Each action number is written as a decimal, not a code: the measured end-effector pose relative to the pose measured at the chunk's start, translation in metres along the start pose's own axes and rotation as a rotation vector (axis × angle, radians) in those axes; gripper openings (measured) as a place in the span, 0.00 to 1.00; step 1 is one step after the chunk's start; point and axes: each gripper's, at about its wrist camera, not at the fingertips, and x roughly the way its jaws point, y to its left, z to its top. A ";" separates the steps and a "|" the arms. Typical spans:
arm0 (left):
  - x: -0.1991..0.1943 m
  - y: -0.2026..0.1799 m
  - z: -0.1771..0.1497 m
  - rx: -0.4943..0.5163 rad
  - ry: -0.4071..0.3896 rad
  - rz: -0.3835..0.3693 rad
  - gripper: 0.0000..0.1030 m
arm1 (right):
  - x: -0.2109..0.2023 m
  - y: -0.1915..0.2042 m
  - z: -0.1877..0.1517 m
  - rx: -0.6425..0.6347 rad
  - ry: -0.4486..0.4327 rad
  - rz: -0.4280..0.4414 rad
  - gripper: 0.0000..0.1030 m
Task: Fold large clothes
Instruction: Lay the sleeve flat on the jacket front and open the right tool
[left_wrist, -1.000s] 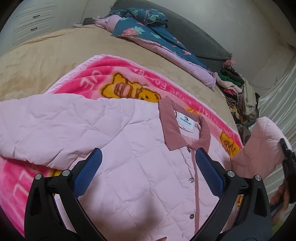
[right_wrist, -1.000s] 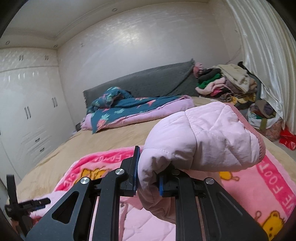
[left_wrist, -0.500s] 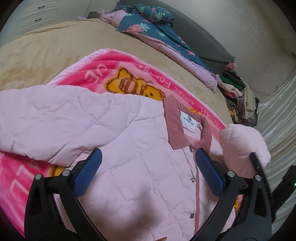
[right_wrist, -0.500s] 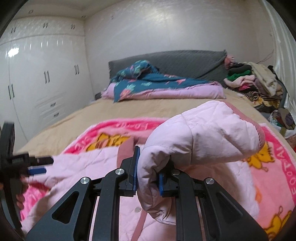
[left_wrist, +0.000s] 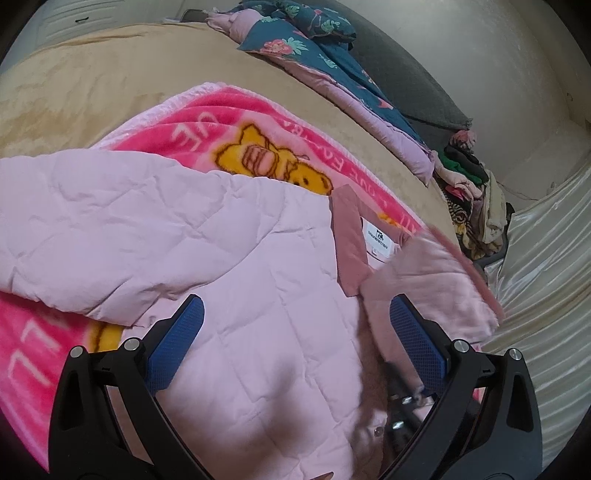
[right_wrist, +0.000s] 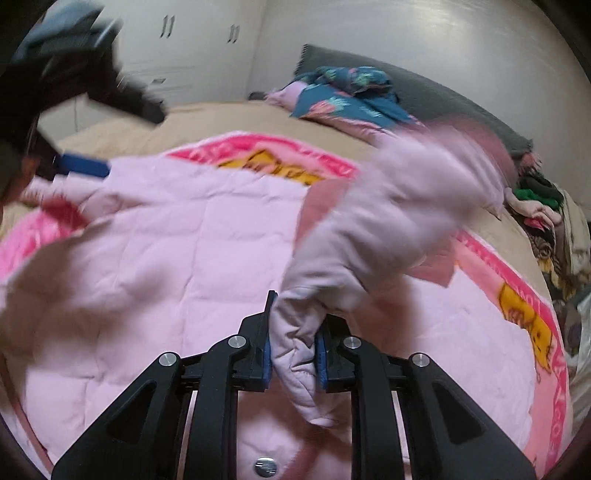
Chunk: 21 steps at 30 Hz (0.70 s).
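The big pink quilted jacket (left_wrist: 229, 295) is spread front-up on a pink cartoon blanket (left_wrist: 236, 122) on the bed (left_wrist: 92, 81), collar toward the headboard, so its long axis runs from the camera up the bed. Folding looks barely started: one sleeve (right_wrist: 388, 206) is pinched tight in the right gripper (right_wrist: 293, 354) and swung in over the chest, while the other sleeve (left_wrist: 92, 221) lies straight out sideways. The left gripper (left_wrist: 295, 343) hangs over the chest with jaws wide apart, holding nothing.
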 end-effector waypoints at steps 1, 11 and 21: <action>0.000 0.001 0.000 -0.007 0.002 -0.006 0.92 | 0.001 0.001 -0.001 -0.013 0.003 -0.001 0.18; 0.035 0.019 -0.008 -0.128 0.127 -0.162 0.92 | 0.013 0.029 -0.008 -0.097 0.066 0.037 0.42; 0.065 0.011 -0.033 -0.114 0.200 -0.207 0.91 | -0.028 -0.005 -0.012 0.092 -0.004 0.101 0.77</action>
